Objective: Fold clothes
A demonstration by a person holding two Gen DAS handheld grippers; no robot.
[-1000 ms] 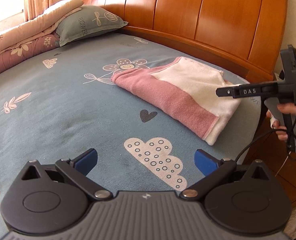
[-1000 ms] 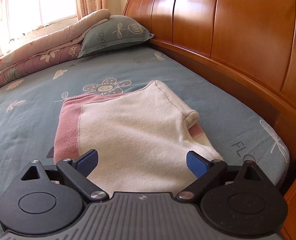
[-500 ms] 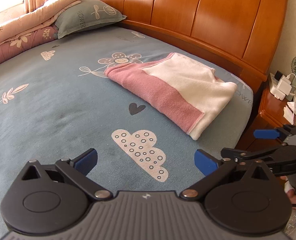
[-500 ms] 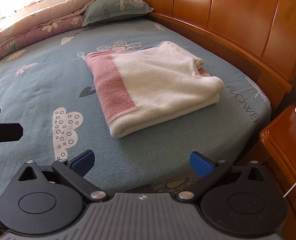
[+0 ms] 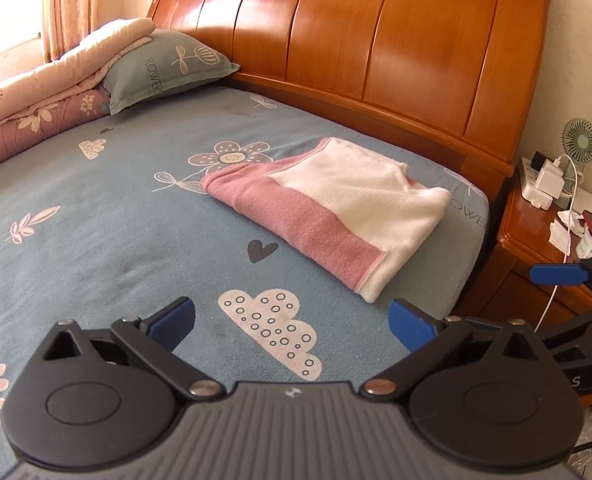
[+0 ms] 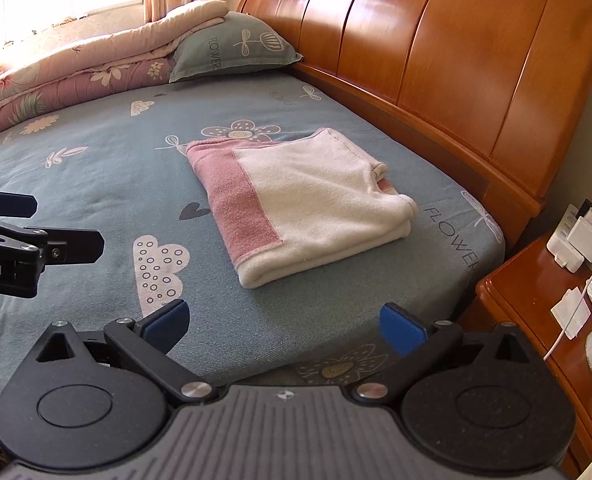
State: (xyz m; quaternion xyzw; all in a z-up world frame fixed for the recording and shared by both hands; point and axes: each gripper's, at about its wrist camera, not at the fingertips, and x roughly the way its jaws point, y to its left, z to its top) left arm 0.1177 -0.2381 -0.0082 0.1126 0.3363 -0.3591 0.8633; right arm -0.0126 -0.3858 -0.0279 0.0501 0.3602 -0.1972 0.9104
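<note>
The folded garment (image 6: 308, 204), white with a pink band along one side, lies flat on the bed (image 6: 95, 168), near the corner of the mattress that is close to the wooden headboard (image 6: 436, 52). Nothing touches the garment. My right gripper (image 6: 283, 322) hangs over the edge of the bed in front of the garment, well apart from it, with its blue fingers (image 6: 402, 328) spread wide and nothing between them. My left gripper (image 5: 291, 320) is further from the garment, above a white cloud print (image 5: 271, 328) on the sheet, and its fingers (image 5: 171, 318) are also wide open and empty. Beyond the garment, along the headboard, a grey-green pillow (image 6: 235, 48) leans on a rolled quilt (image 6: 75, 68). On the other side of the garment, past the mattress corner, stands a wooden nightstand (image 6: 536, 320) with a white charger (image 6: 584, 236) and cables on it.
</note>
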